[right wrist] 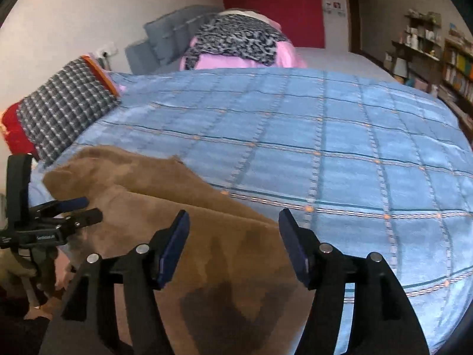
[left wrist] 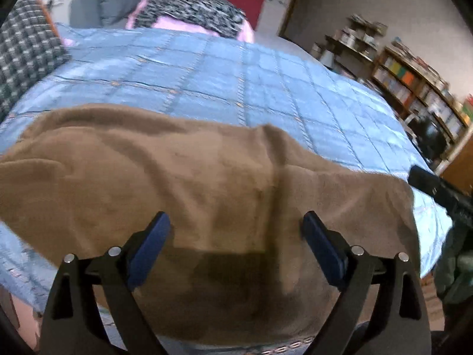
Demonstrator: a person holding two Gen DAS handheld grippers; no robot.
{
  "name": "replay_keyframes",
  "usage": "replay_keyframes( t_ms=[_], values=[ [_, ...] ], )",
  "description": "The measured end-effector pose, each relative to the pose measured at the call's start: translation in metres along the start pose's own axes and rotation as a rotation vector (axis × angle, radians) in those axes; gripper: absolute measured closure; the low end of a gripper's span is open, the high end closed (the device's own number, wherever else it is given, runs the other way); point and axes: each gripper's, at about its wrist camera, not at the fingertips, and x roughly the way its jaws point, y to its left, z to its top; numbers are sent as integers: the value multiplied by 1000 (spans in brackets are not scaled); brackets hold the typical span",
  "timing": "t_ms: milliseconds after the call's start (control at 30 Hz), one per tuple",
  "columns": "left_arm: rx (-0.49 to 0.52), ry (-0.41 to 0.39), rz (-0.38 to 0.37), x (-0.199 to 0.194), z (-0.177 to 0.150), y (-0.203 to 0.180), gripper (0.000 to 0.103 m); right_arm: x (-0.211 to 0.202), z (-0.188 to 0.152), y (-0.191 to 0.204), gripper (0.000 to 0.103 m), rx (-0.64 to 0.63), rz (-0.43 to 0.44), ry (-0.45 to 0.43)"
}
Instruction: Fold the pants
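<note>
Brown fleece pants [left wrist: 177,183] lie spread across the near edge of a bed with a blue checked bedspread [left wrist: 207,82]. My left gripper [left wrist: 236,224] is open and empty, hovering just above the pants. My right gripper [right wrist: 233,222] is open and empty over the right end of the pants [right wrist: 165,207]. The left gripper shows at the left edge of the right wrist view [right wrist: 79,210]. Part of the right gripper shows at the right edge of the left wrist view [left wrist: 437,186].
A grey checked cushion [right wrist: 65,112] lies at the bed's left. A pink and leopard-print pile [right wrist: 239,44] sits at the far end before a grey headboard [right wrist: 174,35]. Bookshelves [left wrist: 414,82] stand to the right. The bedspread [right wrist: 325,148] stretches beyond the pants.
</note>
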Motion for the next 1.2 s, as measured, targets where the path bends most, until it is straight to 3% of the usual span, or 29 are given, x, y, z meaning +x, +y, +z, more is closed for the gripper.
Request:
replay_keyframes(
  t_ms=[133, 400, 533, 800, 900, 1200],
  values=[
    [-54, -35, 45, -14, 2, 23, 10, 6, -6, 20, 39, -9, 38, 15],
    [-138, -46, 211, -24, -2, 74, 10, 27, -22, 52, 39, -36, 93, 85],
    [-163, -46, 245, -24, -5, 87, 10, 36, -24, 64, 39, -56, 107, 101],
    [-88, -69, 394, -26, -5, 92, 9, 51, -20, 89, 39, -105, 142, 120],
    [-100, -74, 414, -28, -3, 101, 9, 62, -18, 99, 39, -135, 151, 139],
    [-101, -79, 446, -28, 1, 113, 9, 115, -13, 100, 37, -141, 41, 200]
  ],
)
